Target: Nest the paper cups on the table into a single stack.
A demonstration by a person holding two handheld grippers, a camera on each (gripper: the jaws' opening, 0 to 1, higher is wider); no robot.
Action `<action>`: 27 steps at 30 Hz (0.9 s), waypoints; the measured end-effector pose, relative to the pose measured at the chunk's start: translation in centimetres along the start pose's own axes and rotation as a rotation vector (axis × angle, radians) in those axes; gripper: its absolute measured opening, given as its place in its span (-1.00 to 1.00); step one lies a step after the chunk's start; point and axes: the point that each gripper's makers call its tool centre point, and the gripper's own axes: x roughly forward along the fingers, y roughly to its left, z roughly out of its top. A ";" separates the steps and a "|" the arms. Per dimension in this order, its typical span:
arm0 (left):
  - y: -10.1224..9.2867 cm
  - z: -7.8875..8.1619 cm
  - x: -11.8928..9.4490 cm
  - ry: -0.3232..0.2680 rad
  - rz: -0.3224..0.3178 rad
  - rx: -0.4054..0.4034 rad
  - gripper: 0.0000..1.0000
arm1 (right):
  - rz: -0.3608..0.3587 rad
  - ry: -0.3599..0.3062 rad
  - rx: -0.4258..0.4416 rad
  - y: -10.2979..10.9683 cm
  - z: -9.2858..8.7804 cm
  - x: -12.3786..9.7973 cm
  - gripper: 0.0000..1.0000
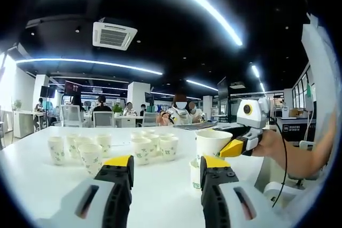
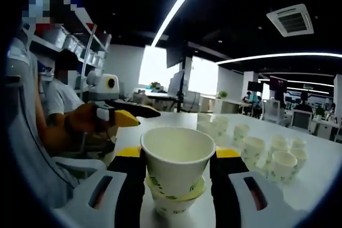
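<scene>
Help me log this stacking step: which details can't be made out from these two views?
- Right gripper view: how many cups sit under the held cup; it and the right gripper hide the stack's lower part.
- Left gripper view: the stack's base, behind the left gripper.
- Both views: the green print on the loose cups, too small to read.
- Left gripper view: the table's near edge is cut off.

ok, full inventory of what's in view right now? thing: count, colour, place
held paper cup: one, white with green print, between the right gripper's jaws, over the stacked cup.
stacked cup: at least one, white and green, on the table under the held cup.
loose paper cups: about ten, white and green, in clusters across the table.
table: one, white.
people: several, seated in the background.
left gripper: black with yellow tips, open, empty.
right gripper: same colours, shut on the held cup.
</scene>
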 end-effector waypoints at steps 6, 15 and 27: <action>-0.6 -0.4 0.2 0.008 -0.017 -0.002 0.06 | -0.027 0.065 0.035 -0.5 -1.5 0.1 0.98; -0.1 -0.4 0.0 0.010 -0.005 -0.004 0.06 | -0.030 0.055 0.063 0.6 -1.4 -0.4 0.98; -0.6 -0.7 0.4 0.012 -0.017 -0.008 0.06 | -0.083 -0.011 0.104 1.0 -1.1 -0.9 0.89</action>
